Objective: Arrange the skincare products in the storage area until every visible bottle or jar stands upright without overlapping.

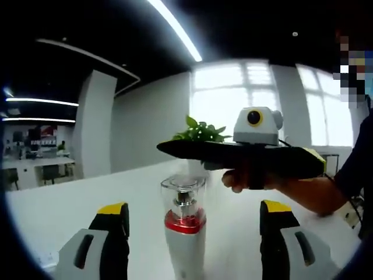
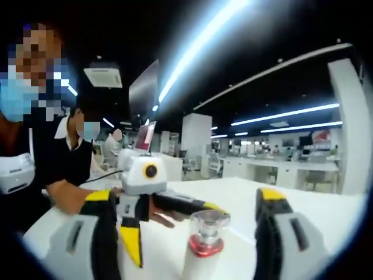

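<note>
Standing upright on the white table [image 1: 70, 204], the bottle [image 1: 184, 233] rises between the spread jaws of the left gripper [image 1: 195, 224], nearest of all in the left gripper view. Those jaws are released, well clear of the bottle on either side and touching nothing. In the right gripper view the same bottle [image 2: 204, 251] sits between the right gripper's [image 2: 195, 219] own jaws, which are likewise parted and grasp nothing.

The bottle's long axis runs vertical, base on the table and clear cap [image 1: 183, 191] pointing up. Below the cap is a red collar [image 1: 185, 222], then a white body. By its look it is a small, rigid cosmetic bottle, probably light, with a smooth and likely slippery body. The clear cap may be brittle or loose, so the white body below the collar seems the safer place to clamp, squarely across the axis so it does not tip.

A little farther off in the left gripper view, the right gripper [image 1: 169, 149] crosses from the right, held in a hand [image 1: 245, 179], with its tips above and beyond the cap. Farthest back stands a leafy plant [image 1: 199, 132] before bright windows [image 1: 233, 93].
</note>
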Demonstrator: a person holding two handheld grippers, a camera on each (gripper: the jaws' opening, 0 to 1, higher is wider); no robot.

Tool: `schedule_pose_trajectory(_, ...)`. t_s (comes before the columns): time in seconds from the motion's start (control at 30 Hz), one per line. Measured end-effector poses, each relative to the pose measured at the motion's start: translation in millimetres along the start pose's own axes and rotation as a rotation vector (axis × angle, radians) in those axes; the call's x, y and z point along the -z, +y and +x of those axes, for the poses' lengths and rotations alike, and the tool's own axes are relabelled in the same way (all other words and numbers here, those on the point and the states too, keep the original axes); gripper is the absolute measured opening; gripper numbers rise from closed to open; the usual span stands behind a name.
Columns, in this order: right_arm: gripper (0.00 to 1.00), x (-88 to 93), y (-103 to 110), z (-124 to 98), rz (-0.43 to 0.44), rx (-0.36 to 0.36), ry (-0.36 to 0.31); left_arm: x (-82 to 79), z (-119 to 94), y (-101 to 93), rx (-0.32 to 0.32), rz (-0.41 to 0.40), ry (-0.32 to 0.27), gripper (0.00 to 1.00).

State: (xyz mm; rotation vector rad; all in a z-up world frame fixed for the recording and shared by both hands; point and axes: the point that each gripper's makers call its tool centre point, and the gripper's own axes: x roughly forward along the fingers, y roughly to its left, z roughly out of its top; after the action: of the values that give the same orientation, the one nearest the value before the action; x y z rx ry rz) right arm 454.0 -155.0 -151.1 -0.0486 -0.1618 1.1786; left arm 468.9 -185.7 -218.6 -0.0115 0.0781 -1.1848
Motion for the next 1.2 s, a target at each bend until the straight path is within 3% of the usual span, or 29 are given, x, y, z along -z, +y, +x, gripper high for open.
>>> schedule_pose_trajectory(0.17, 1.0, -1.1, 12.3, 3.8, -0.011, -0.043, 0.014, -4.4, 0.1, -8.9, 0.03, 0.011, -0.01, 1.0)
schedule_pose_trajectory(0.97, 1.0, -8.8, 22.2, 6.0, -0.055, -0.06, 0.027, -11.5, -6.4, -11.6, 0.002, 0.027, -0.014, 0.99)
schedule_pose_trajectory(1.2, 1.0, -13.4, 23.8, 5.4, -0.058, -0.06, 0.014, -6.2, -10.9, -17.6, -0.006, 0.015, -0.009, 0.99)
